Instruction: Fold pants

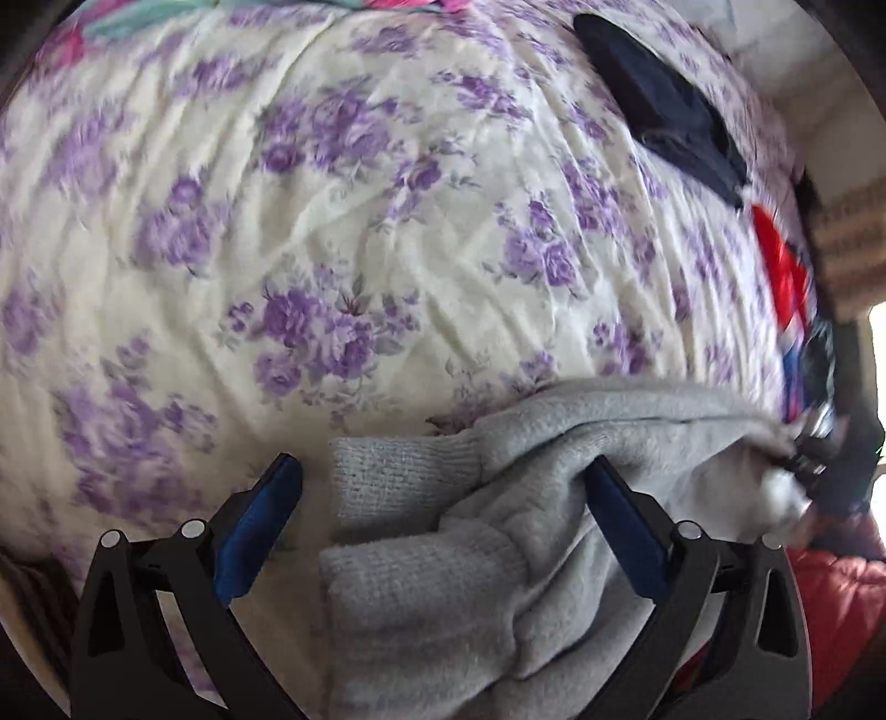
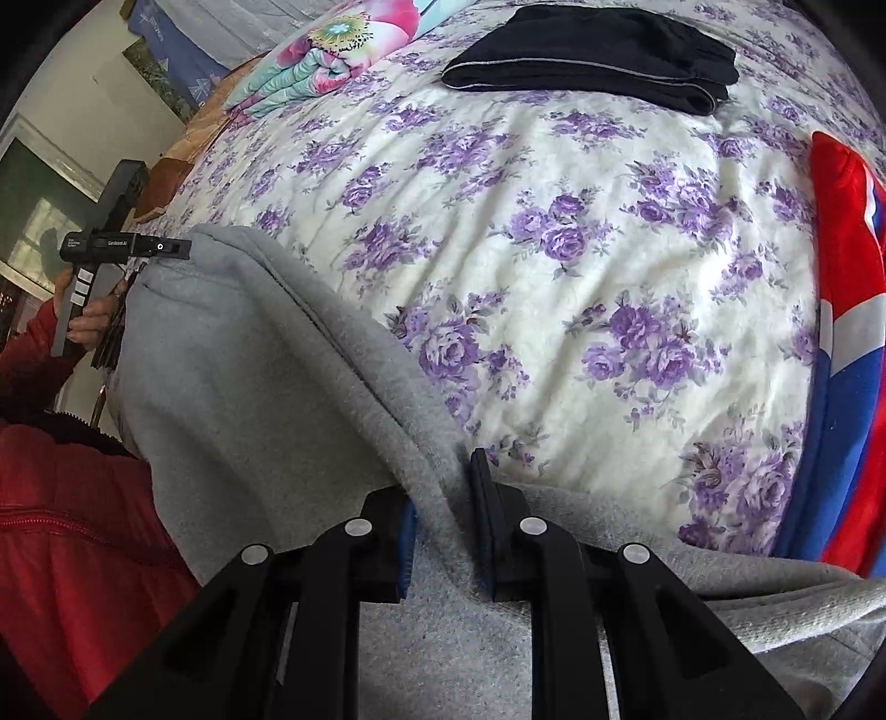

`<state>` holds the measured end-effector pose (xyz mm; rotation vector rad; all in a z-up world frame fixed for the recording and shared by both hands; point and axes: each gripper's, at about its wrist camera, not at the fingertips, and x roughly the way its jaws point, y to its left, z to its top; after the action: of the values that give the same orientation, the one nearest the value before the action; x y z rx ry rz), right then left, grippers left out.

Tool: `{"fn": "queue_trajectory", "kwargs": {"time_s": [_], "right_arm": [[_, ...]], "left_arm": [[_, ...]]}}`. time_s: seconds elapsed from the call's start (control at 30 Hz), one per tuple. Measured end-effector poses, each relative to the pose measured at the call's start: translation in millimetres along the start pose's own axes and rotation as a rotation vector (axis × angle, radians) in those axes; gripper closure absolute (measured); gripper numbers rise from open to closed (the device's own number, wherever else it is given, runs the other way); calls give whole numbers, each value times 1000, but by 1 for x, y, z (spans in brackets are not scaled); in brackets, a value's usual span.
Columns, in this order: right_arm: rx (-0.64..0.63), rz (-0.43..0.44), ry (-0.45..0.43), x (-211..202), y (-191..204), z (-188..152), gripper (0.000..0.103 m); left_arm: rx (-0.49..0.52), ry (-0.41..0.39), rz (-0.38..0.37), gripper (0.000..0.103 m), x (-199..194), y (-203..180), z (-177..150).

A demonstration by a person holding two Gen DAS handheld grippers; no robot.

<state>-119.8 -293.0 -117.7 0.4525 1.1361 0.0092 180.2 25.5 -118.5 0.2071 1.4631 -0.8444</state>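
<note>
The grey sweatpants (image 1: 498,526) lie bunched at the near edge of a bed with a purple-flower cover (image 1: 387,221). In the left wrist view my left gripper (image 1: 443,487) is open, its jaws wide apart around the ribbed cuffs and folded grey cloth. In the right wrist view my right gripper (image 2: 443,498) is shut on a ridge of the grey pants (image 2: 249,387), which stretch up and left toward the other gripper tool (image 2: 122,246). The right gripper also shows at the right edge of the left wrist view (image 1: 803,459), holding the cloth.
A folded dark garment (image 2: 598,55) lies at the far side of the bed. A red, white and blue cloth (image 2: 847,332) lies at the right. A colourful folded quilt (image 2: 332,50) sits at the far left. The person's red jacket (image 2: 72,526) is at near left.
</note>
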Motion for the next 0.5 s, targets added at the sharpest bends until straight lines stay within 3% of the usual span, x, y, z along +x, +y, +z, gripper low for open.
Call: {"fn": "queue_trajectory", "kwargs": {"time_s": [0.1, 0.27, 0.33, 0.37, 0.43, 0.5], "right_arm": [[23, 40, -2, 4, -12, 5, 84], [-84, 10, 24, 20, -10, 18, 66], [-107, -13, 42, 20, -6, 24, 70], [-106, -19, 42, 18, -4, 28, 81], [-128, -40, 28, 11, 5, 32, 87], [-170, -60, -2, -2, 14, 41, 89]], "left_arm": [[9, -18, -7, 4, 3, -10, -6], [-29, -68, 4, 13, -6, -20, -15], [-68, -93, 20, 28, -16, -14, -13], [-85, -107, 21, 32, -20, -12, -10], [-113, -151, 27, 51, -36, -13, -10], [-119, -179, 47, 58, -47, -13, -11]]}}
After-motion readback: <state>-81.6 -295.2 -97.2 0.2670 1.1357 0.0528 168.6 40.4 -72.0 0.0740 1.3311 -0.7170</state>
